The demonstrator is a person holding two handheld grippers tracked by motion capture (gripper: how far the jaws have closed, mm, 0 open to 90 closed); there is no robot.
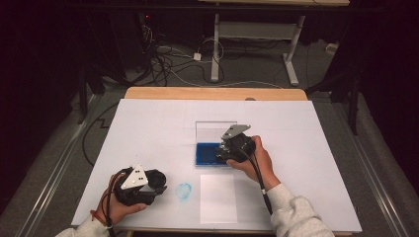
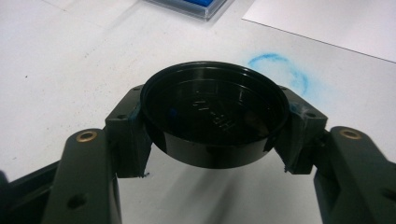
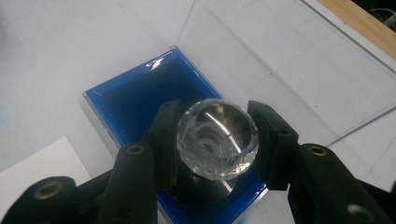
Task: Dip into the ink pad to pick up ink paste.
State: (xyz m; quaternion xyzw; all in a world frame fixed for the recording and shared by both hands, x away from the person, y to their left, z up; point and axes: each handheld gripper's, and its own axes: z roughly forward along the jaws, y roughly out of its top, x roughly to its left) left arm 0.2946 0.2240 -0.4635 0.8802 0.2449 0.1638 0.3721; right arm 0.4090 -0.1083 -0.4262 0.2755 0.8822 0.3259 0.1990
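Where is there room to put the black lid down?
The white sheet is bare behind the left gripper, left of the ink pad, and along its right side. It is crowded in front: the blue stain, the paper and the right gripper over the ink pad.

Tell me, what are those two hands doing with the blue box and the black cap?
A person holds a hand-held gripper in each hand. The left hand-held gripper clamps a round black cap just above the white table, beside a smudgy blue ring mark. The right hand-held gripper grips a clear faceted knob, a stamp by the look of it, over the blue ink pad in its open clear case. A blank paper sheet lies nearby.
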